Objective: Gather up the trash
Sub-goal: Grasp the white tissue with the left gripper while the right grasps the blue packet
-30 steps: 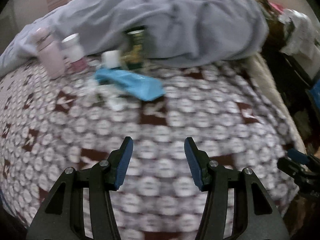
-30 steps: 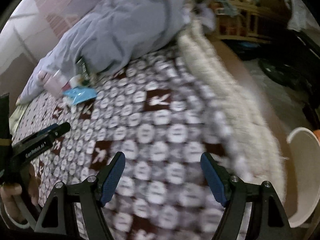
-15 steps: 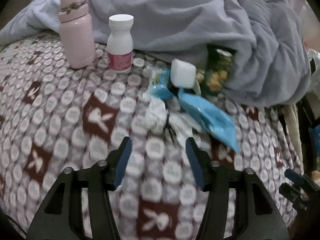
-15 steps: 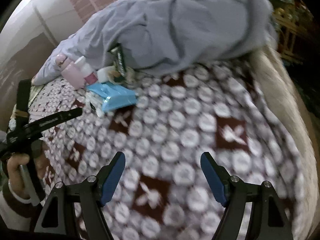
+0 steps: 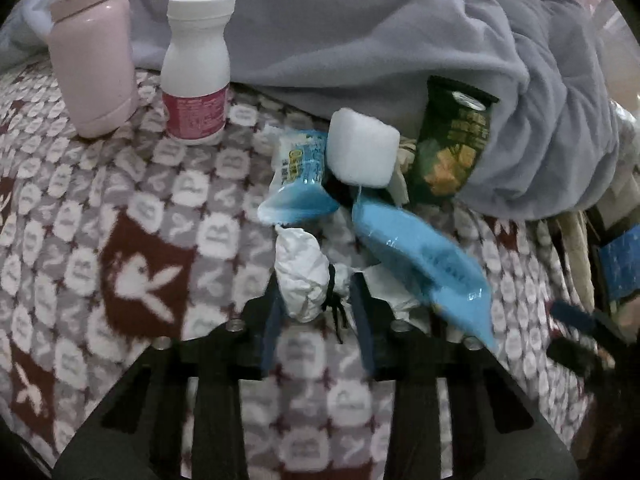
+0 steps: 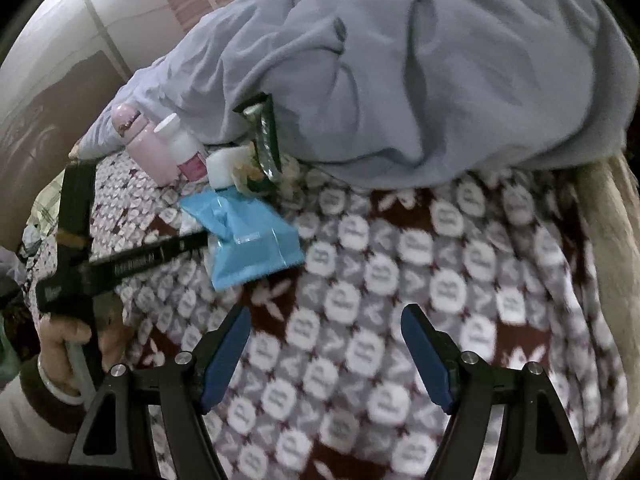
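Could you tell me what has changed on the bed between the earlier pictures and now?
The left tongs moved in on the trash pile and have just been closing around the crumpled white tissue, now between their tips. The right tongs swung toward the pile too, open and empty. The pink flask, white bottle and blue wrappers stayed put.

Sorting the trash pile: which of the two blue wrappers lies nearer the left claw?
The long plain light-blue wrapper, reaching beside the left claw; the printed blue-and-white wrapper sits farther back.
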`<state>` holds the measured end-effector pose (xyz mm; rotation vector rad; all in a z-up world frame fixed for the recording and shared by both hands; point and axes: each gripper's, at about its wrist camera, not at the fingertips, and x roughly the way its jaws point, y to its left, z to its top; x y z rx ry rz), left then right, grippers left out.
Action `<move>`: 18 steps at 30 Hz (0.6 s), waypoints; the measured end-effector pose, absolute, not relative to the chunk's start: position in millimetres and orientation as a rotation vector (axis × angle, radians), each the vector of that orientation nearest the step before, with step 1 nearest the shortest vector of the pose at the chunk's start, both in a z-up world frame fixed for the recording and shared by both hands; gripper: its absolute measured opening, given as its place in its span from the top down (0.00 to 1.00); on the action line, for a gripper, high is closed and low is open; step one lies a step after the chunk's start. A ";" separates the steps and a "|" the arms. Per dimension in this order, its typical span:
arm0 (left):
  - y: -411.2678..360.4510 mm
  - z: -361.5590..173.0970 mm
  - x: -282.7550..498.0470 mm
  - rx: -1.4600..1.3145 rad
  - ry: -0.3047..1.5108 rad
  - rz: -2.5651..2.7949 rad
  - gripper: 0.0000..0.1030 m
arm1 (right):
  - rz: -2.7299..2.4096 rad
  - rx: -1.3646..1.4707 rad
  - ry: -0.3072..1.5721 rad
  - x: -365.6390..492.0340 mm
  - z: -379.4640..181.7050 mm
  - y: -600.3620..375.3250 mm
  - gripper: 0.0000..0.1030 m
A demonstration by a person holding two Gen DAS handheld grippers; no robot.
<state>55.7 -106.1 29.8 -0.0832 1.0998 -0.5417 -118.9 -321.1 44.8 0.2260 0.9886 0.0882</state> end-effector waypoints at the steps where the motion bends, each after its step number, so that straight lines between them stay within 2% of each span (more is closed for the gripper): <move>1: -102.2 34.1 50.5 -0.076 1.097 -0.550 0.74 | 0.100 0.228 0.985 -114.8 45.2 -318.5 0.27; 6: -73.2 54.5 24.7 -0.003 1.079 -0.577 0.75 | 0.213 0.209 0.949 -85.1 44.8 -289.5 0.26; 7: -66.3 56.2 19.3 0.014 1.089 -0.580 0.75 | 0.229 0.206 0.947 -81.2 43.3 -284.7 0.24; 18: -42.5 64.5 -8.9 0.059 1.101 -0.588 0.75 | 0.246 -0.011 1.047 -20.1 0.0 -239.5 0.22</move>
